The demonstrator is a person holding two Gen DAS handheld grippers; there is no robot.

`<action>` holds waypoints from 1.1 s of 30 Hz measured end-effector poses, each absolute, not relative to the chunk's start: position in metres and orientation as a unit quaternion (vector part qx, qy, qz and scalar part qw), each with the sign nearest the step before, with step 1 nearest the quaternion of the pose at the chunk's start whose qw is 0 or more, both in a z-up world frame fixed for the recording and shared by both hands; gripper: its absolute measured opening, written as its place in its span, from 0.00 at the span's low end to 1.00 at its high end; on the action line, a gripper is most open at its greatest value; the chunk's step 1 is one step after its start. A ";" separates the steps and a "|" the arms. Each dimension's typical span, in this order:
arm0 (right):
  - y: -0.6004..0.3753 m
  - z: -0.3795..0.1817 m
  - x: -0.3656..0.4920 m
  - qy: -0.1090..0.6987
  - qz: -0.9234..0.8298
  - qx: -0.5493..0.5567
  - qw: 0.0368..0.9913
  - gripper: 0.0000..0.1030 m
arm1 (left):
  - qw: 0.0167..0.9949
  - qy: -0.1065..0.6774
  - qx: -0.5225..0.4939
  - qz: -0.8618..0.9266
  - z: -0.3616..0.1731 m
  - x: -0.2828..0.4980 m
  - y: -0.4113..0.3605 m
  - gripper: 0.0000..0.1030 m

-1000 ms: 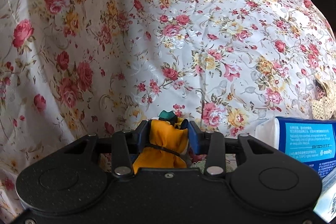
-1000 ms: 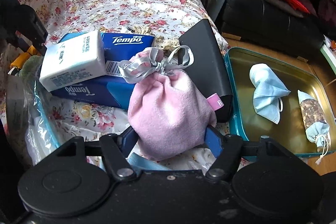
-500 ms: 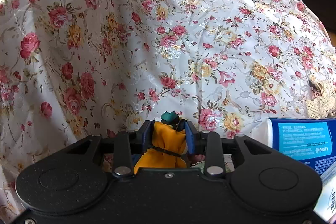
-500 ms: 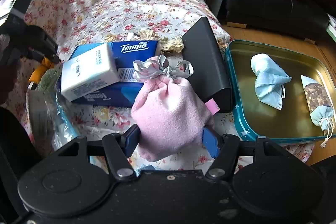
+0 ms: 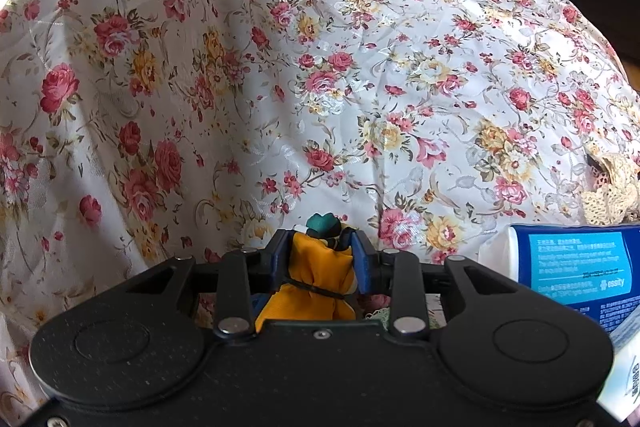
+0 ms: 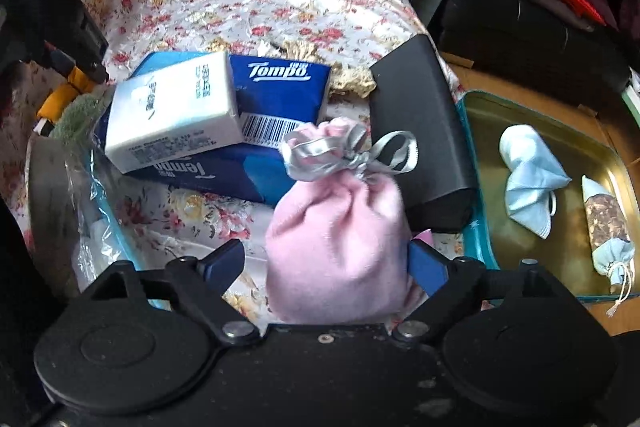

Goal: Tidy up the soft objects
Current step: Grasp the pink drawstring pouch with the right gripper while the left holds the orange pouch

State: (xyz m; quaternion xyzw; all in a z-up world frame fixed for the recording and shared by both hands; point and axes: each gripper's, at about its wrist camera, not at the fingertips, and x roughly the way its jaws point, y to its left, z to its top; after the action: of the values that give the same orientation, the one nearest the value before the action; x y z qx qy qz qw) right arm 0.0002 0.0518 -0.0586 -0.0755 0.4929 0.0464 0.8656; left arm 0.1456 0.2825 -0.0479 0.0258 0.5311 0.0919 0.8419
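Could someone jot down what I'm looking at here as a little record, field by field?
Surface: flowered cloth
Left gripper: shut on an orange pouch
Right gripper: jaws opening, pink pouch between them, left pad clear of it
Behind pink pouch: blue Tempo tissue pack, white pack on top, black box
Tin tray: holds a face mask and a patterned pouch

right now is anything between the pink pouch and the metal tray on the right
Yes: the black case lies between the pink pouch and the tray, leaning over its rim. The right tool is opening with the pouch between its fingers.
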 end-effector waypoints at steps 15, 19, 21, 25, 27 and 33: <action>0.047 -0.048 0.008 0.553 0.034 -0.035 0.831 0.66 | 0.843 0.529 0.019 0.097 -0.048 0.145 0.284 0.32; 0.045 -0.045 0.003 0.560 0.043 -0.016 0.827 0.66 | 0.846 0.523 0.012 0.103 -0.045 0.144 0.287 0.31; 0.046 -0.043 0.000 0.559 0.043 -0.015 0.828 0.66 | 0.849 0.518 0.007 0.106 -0.043 0.142 0.288 0.31; 0.044 -0.037 -0.006 0.554 0.046 -0.008 0.831 0.65 | 0.855 0.506 -0.005 0.112 -0.038 0.139 0.292 0.30; 0.042 -0.033 -0.008 0.551 0.049 0.000 0.833 0.65 | 0.860 0.497 -0.013 0.114 -0.034 0.136 0.295 0.29; 0.032 -0.016 -0.017 0.535 0.062 0.022 0.842 0.58 | 0.880 0.455 -0.052 0.125 -0.016 0.122 0.307 0.21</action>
State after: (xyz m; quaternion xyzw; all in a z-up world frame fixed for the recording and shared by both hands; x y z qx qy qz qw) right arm -0.0167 0.0315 -0.0162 0.0216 0.5354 0.0615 0.8421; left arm 0.1218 0.3071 -0.0158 -0.0517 0.4547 0.1255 0.8802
